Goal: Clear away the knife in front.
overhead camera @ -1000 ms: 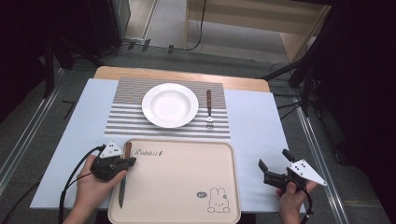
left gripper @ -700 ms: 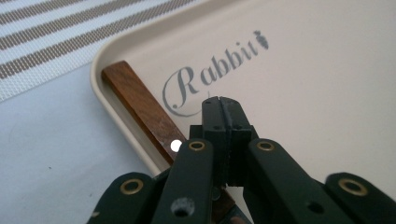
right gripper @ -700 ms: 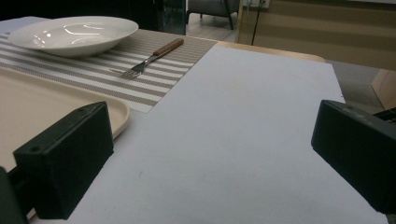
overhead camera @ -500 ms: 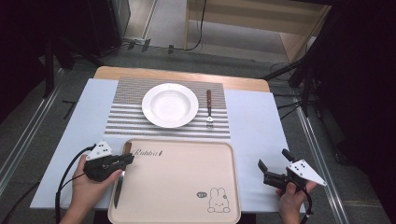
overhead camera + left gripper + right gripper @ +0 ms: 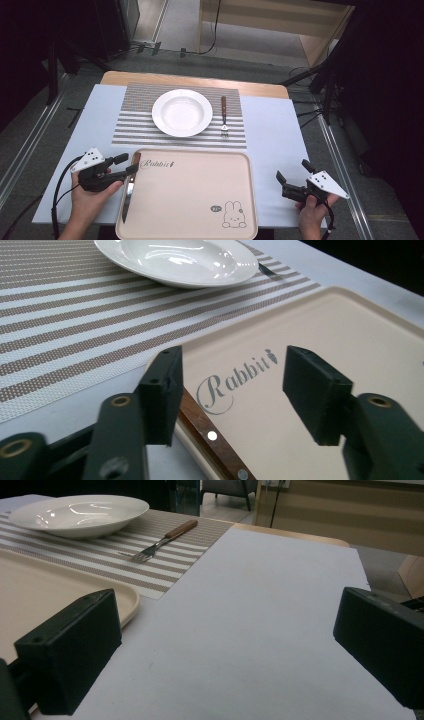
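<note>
While open, left gripper (image 5: 126, 165) straddles knife (image 5: 127, 196).

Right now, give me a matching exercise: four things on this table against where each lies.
Things:
1. knife
2. fork
3. white plate
4. right gripper

Places:
A. middle of the striped placemat
B. left edge of the tray
C. over the pale table cover, right of the tray
D. on the placemat, right of the plate

Pairs: 1-B, 2-D, 3-A, 4-C
</note>
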Tool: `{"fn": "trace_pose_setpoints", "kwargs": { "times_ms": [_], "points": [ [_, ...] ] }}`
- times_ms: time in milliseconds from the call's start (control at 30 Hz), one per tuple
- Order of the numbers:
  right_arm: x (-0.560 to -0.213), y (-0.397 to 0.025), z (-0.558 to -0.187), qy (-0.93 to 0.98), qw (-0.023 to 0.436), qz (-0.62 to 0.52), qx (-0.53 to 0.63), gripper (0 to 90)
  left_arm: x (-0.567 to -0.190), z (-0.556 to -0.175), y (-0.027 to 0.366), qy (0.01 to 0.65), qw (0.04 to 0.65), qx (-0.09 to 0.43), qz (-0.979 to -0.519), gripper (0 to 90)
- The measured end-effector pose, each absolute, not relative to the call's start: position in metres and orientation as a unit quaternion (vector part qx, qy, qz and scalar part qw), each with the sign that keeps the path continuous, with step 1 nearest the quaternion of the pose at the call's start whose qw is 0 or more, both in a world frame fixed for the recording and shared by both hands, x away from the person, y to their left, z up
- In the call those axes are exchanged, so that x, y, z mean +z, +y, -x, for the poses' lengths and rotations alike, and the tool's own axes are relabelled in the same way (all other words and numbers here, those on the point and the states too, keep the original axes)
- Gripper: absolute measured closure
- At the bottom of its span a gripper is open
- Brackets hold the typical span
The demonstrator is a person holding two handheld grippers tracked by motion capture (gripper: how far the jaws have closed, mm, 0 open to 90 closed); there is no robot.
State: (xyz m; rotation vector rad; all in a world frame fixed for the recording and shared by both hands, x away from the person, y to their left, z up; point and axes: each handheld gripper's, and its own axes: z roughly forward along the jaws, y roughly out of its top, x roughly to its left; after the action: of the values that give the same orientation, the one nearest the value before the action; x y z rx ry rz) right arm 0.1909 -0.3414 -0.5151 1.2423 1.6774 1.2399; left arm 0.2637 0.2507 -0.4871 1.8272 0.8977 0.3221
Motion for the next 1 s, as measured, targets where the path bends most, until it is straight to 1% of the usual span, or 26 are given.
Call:
{"fn": "trace_pose_setpoints", "kwargs": {
  "times_ms": [167, 267, 433, 500, 633, 733, 1000],
  "points": [
    [-0.515, -0.341, -0.191, 0.648, 0.351, -0.479, 0.477, 0.0, -0.486, -0.265, 0.258, 0.384, 0.524, 0.136, -0.748, 27.8],
    [-0.515, -0.342, -0.191, 0.647, 0.352, -0.479, 0.477, 0.0, -0.485, -0.265, 0.261, 0.389, 0.529, 0.138, -0.742, 27.2],
    [-0.515, -0.341, -0.19, 0.649, 0.352, -0.479, 0.475, 0.0, -0.484, -0.266, 0.267, 0.396, 0.533, 0.142, -0.734, 11.8],
    [-0.515, -0.34, -0.191, 0.65, 0.353, -0.478, 0.473, 0.0, -0.484, -0.266, 0.271, 0.4, 0.537, 0.145, -0.729, 9.6],
    [-0.515, -0.339, -0.19, 0.649, 0.363, -0.48, 0.466, 0.0, -0.483, -0.266, 0.278, 0.41, 0.54, 0.149, -0.72, 2.2],
    [-0.514, -0.339, -0.19, 0.646, 0.366, -0.482, 0.465, 0.0, -0.484, -0.266, 0.282, 0.414, 0.542, 0.151, -0.715, 0.0],
    [-0.513, -0.342, -0.189, 0.638, 0.366, -0.488, 0.47, 0.0, -0.485, -0.265, 0.293, 0.407, 0.554, 0.155, -0.71, 0.0]
  ]
}}
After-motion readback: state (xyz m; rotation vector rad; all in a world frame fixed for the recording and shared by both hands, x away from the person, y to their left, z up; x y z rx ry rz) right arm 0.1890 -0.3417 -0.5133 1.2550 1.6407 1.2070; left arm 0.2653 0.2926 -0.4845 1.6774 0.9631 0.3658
